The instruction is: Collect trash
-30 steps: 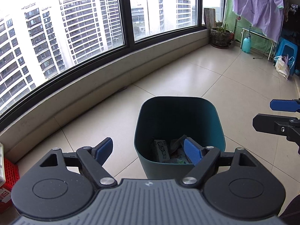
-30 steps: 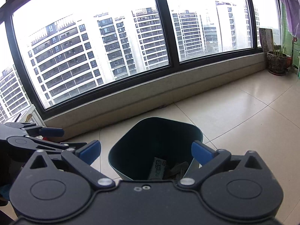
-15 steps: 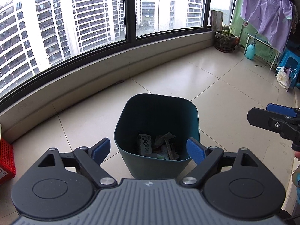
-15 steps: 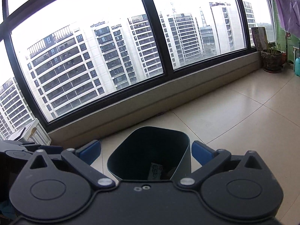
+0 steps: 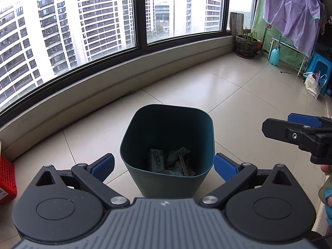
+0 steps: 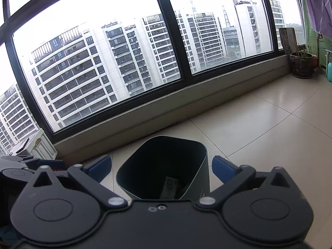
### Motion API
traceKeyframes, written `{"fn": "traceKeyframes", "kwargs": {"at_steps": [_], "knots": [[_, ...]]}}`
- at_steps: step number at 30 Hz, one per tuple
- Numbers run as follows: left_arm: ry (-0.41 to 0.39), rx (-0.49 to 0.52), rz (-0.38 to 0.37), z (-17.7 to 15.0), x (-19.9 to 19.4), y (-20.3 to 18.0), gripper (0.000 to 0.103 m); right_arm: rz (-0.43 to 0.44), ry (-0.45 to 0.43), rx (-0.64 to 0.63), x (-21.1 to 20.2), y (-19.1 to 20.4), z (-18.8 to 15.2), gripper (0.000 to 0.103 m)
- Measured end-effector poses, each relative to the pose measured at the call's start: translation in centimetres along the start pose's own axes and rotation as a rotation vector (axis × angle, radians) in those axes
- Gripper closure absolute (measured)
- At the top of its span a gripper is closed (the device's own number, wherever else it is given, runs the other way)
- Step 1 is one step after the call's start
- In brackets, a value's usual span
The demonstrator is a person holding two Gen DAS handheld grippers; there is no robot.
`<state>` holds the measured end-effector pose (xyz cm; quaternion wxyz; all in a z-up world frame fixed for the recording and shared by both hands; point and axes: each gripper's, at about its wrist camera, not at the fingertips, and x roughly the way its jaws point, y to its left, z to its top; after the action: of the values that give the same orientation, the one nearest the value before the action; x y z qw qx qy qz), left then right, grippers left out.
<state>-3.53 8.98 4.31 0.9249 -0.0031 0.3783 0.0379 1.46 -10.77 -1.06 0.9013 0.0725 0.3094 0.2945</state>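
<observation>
The left gripper (image 5: 164,167) has backed away from the teal trash bin (image 5: 145,137) at 12 o'clock on the tiled floor (image 5: 238,103); the wrappers (image 5: 166,161) still lie inside. The right gripper (image 6: 161,168) tilts higher. Both jaws remain wide apart, empty.

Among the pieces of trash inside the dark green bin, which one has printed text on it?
The white flat packet at the left of the trash bin. It carries green printed characters; the crumpled wrappers beside it look plain.
</observation>
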Motion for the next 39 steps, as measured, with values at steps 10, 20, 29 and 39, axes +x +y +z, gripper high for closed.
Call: {"fn": "traceKeyframes", "kwargs": {"at_steps": [10, 20, 29, 39], "knots": [[-0.017, -0.024, -0.009, 0.0, -0.3, 0.0, 0.001, -0.03, -0.001, -0.045, -0.7, 0.6, 0.1, 0.0], [-0.079, -0.002, -0.022, 0.3, -1.3, -1.3, 0.0, -0.095, -0.057, -0.061, -1.6, 1.5, -0.3, 0.0], [-0.04, -0.014, -0.029, 0.1, -0.1, -1.0, 0.0, -0.095, -0.048, -0.07, -1.4, 1.7, -0.5, 0.0], [-0.023, -0.019, -0.051, 0.6, 0.3, -0.9, 0.001, -0.116, -0.043, -0.07, -1.2, 2.0, -0.5, 0.0]]}}
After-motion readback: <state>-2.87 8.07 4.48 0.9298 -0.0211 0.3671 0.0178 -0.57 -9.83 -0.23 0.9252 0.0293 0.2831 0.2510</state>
